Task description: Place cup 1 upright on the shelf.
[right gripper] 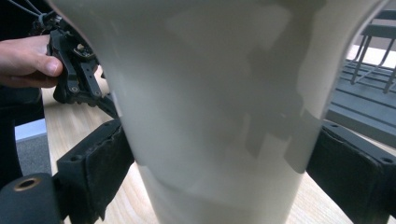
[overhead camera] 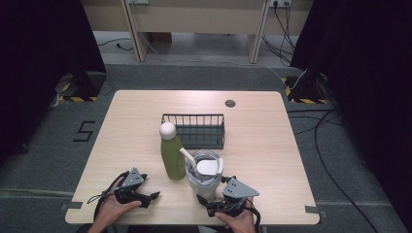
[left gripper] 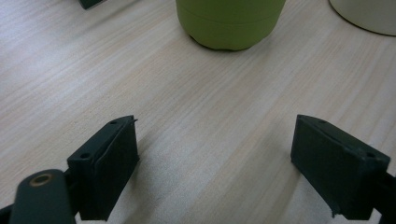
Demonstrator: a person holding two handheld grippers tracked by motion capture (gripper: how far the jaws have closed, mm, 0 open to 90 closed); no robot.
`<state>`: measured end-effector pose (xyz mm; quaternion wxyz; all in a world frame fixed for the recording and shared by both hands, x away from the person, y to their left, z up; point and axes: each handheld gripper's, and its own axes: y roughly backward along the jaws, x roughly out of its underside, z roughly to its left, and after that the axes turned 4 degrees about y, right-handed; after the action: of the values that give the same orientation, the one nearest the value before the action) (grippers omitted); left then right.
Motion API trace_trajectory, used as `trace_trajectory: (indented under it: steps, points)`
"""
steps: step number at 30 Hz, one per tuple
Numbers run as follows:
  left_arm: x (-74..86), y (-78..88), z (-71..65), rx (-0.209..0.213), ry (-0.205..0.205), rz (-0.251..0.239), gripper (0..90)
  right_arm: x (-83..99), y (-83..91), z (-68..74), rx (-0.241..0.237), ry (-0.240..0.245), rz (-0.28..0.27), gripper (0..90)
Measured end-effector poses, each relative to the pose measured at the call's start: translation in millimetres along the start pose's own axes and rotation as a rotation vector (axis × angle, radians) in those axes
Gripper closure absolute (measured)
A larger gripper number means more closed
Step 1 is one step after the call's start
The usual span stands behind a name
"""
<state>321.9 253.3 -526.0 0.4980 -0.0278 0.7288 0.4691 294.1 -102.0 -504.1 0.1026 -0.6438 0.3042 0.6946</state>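
the white tumbler (overhead camera: 204,175) is standing upright near the tabletop's (overhead camera: 272,145) front edge, its long axis vertical, just behind the right gripper (overhead camera: 204,201), whose jaws are bracketing its base, barely apart from it. the left gripper (overhead camera: 153,196) is gaping wide, farther off.

Your desk (overhead camera: 126,126) shows pale wood grain with a matt finish. The cup (right gripper: 219,107) looks smooth and glossy white; the green bottle (overhead camera: 172,155) seems matt; the basket (overhead camera: 194,119) is dark wire. Your jaws look matt black.

grey carpet floor (overhead camera: 48,160), black curtains (overhead camera: 39,48), pale wooden table (overhead camera: 272,145)
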Motion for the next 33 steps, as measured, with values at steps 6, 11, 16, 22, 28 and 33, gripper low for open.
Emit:
trace_trajectory:
  steps: [6, 11, 16, 22, 28, 33]
  points:
    - [0.1, 0.0, -0.2, -0.001, 0.000, -0.001, 14.2, 0.8, -6.1, 0.2, 0.004, 0.006, -0.016, 8.4]
    - [0.0, 0.0, 0.0, 0.000, -0.001, -0.001, 14.1, 1.2, -11.3, 0.3, 0.005, 0.010, -0.024, 7.7]
    - [0.1, 0.1, -0.2, -0.001, -0.002, -0.001, 14.2, 1.7, -18.3, 0.8, 0.011, 0.008, -0.040, 8.2]
    - [0.1, 0.1, -0.2, 0.000, -0.001, -0.001, 14.2, 2.5, -20.2, 0.5, 0.012, 0.010, -0.064, 9.2]
    - [0.1, 0.1, -0.1, 0.001, -0.001, 0.000, 14.2, 2.0, -19.2, 1.6, 0.024, 0.025, -0.068, 10.2]
    - [0.1, 0.2, -0.2, 0.000, -0.001, 0.000, 14.2, 1.0, -19.6, 2.7, 0.033, 0.034, -0.068, 10.5]
